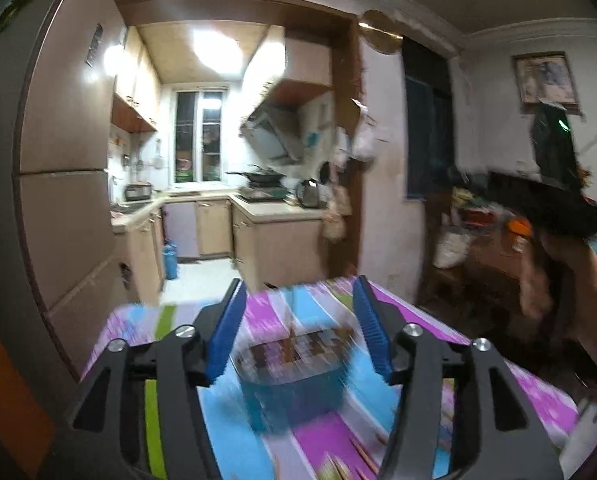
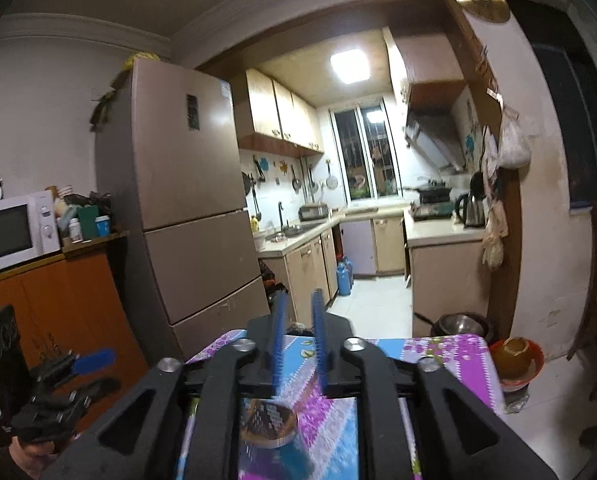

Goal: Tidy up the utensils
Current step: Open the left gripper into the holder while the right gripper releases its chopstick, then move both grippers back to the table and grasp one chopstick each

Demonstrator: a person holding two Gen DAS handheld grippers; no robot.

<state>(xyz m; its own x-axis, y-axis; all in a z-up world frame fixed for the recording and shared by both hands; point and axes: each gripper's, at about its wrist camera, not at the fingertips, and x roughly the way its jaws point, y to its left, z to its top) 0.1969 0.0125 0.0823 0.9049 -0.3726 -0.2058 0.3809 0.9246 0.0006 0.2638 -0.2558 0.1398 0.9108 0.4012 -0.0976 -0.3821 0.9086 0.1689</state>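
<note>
My left gripper (image 1: 298, 320) hangs with its fingers wide apart above the blue holder (image 1: 294, 384), which sits blurred on the striped tablecloth (image 1: 410, 320). My right gripper (image 2: 298, 340) is raised over the near table edge, fingers a narrow gap apart, gripping nothing.

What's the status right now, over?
Left hand-held gripper open, empty, above blue utensil holder. Right hand-held gripper narrowly open, empty. Nothing blocking on striped tablecloth.
</note>
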